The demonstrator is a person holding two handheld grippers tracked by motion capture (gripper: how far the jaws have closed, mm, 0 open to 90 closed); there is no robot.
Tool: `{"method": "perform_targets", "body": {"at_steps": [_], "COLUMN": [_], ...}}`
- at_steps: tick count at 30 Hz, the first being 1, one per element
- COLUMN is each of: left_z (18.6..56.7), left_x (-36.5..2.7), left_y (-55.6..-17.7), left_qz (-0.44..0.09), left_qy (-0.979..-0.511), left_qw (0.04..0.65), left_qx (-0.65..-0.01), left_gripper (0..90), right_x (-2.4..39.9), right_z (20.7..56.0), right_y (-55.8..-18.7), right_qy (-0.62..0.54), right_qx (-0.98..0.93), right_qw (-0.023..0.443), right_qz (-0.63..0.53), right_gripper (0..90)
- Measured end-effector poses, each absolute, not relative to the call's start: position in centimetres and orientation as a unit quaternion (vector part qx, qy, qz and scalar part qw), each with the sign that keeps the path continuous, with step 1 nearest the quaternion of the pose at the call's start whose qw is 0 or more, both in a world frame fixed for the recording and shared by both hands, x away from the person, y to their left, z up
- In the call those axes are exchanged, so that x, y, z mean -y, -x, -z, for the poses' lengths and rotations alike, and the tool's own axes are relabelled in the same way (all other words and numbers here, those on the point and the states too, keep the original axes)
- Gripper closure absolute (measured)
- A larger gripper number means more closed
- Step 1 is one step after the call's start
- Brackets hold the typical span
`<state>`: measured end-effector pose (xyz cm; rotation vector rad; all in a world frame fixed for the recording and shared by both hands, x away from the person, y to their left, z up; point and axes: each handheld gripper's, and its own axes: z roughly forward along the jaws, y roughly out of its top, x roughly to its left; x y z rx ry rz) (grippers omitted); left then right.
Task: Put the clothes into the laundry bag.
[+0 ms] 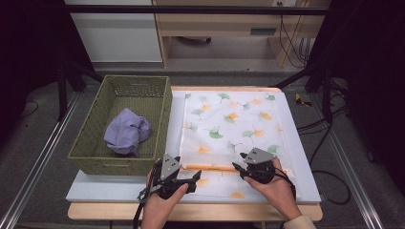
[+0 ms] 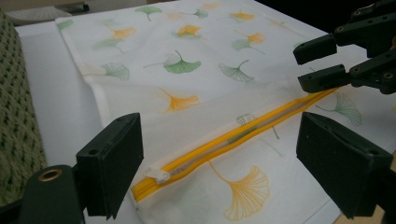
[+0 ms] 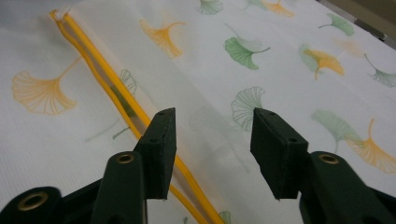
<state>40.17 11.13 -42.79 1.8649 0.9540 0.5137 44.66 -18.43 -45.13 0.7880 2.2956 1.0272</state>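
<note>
A green woven basket [image 1: 90,148] stands at the 9 o'clock side of the white table top [image 1: 305,167], its long wall running just beside the left edge of the white ginkgo-print cloth bag [image 1: 229,124]. Inside the basket, toward its near end, lies a crumpled lilac cloth [image 1: 126,131]. In the left gripper view the basket's weave [image 2: 16,126] rises at 9 o'clock, close to the gripper but apart from the bag. Beyond the table, at 12 o'clock, stand pale wooden furniture and dark cables on the floor. Nothing lies on the bag or between the grippers and the zip.

The bag lies flat at the middle of the table, stretching from 12 o'clock down to the near edge at 6 o'clock. It is thin white fabric printed with green and orange ginkgo leaves. An orange zip [image 1: 210,167] runs across it near the near edge; in the left gripper view the zip [image 2: 224,142] gapes a little along its length, and a small white pull tab [image 2: 157,174] sits at its end between the jaws.

The left gripper [image 1: 188,179], at 7 o'clock, is held with its jaws wide apart, astride the tab end of the zip, gripping nothing. The right gripper [image 1: 241,171], at 5 o'clock, hovers over the other stretch of the zip; in its own view the jaws stand moderately apart, one beside the orange zip [image 3: 112,91], the cloth between them unpinched.
</note>
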Motion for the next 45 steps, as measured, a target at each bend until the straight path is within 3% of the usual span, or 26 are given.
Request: {"method": "perform_targets", "body": {"at_steps": [13, 18, 22, 29, 30, 36, 42, 45], "left_z": [43.4, 43.5, 43.7, 43.9, 43.9, 44.3, 44.3, 44.2], "left_x": [-10.9, -10.9, -10.8, -10.6, -10.7, -10.7, -10.8, -10.8], "left_y": [-40.0, -40.0, -39.9, -39.8, -39.8, -39.9, -39.9, -39.8], "left_qz": [-0.202, -0.2, -0.196, -0.193, -0.192, -0.19, -0.191, -0.192], "left_qy": [-0.768, -0.768, -0.771, -0.775, -0.775, -0.778, -0.778, -0.777], "left_qw": [0.466, 0.466, 0.463, 0.46, 0.459, 0.453, 0.453, 0.454], "left_qx": [-0.39, -0.393, -0.391, -0.389, -0.389, -0.39, -0.391, -0.391], "left_gripper": [15.3, 15.4, 15.5, 15.7, 15.8, 16.1, 16.3, 16.4], "right_x": [17.1, 17.1, 17.1, 16.9, 16.9, 16.7, 16.9, 17.2], "right_z": [46.5, 47.0, 47.3, 47.7, 47.7, 47.7, 47.6, 47.4], "right_y": [-45.2, -45.9, -46.2, -47.0, -47.2, -47.6, -47.6, -47.5], "right_qy": [-0.273, -0.28, -0.281, -0.288, -0.29, -0.292, -0.302, -0.305], "right_qx": [-0.864, -0.866, -0.869, -0.873, -0.872, -0.877, -0.874, -0.869], "right_qw": [0.241, 0.231, 0.224, 0.221, 0.218, 0.197, 0.183, 0.18], "right_qz": [-0.349, -0.344, -0.34, -0.325, -0.327, -0.327, -0.335, -0.346], "right_gripper": [54.3, 46.8, 46.0, 64.1, 71.4, 89.5, 86.1, 74.3]}}
